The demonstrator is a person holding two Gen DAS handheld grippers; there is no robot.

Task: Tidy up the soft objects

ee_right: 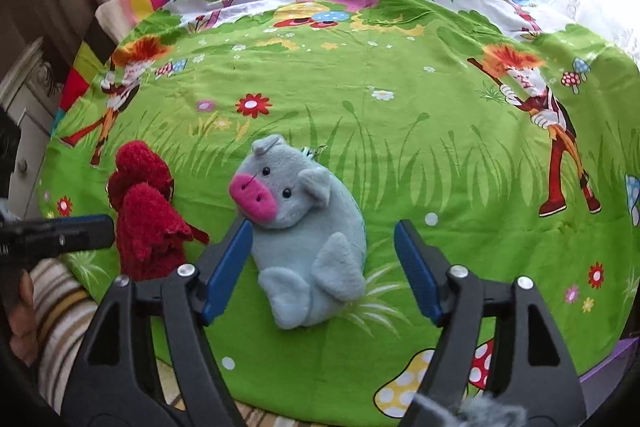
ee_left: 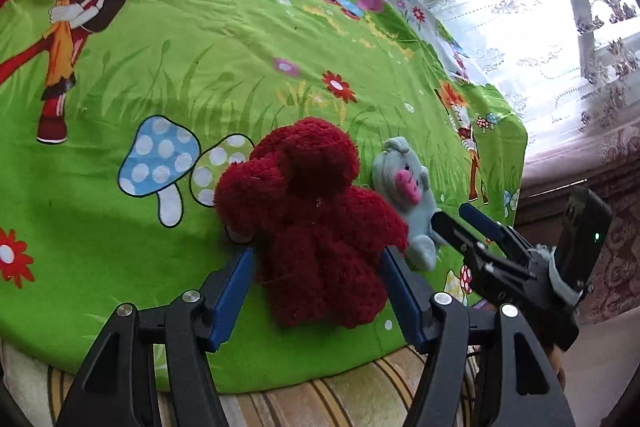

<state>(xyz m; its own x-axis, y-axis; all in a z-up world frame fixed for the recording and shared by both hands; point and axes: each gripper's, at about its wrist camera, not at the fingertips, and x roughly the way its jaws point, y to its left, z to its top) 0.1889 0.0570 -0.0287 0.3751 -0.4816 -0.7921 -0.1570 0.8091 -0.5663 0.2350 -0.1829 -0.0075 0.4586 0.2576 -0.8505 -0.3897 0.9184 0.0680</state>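
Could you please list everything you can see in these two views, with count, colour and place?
Red plush toy: one, dark red, on the sheet between the left gripper's fingers.
Plush pig: one, grey-blue with a pink snout, on the sheet to the right of the red toy, between the right gripper's fingers.
Bedsheet: one, green with cartoon figures, mushrooms and flowers, spread under both toys.
Striped cloth: one, beige and brown, showing under the sheet's near edge.
Lace curtain: white, at the window behind the bed.
Left gripper: black with blue pads, open around the red toy.
Right gripper: black with blue pads, open around the pig.
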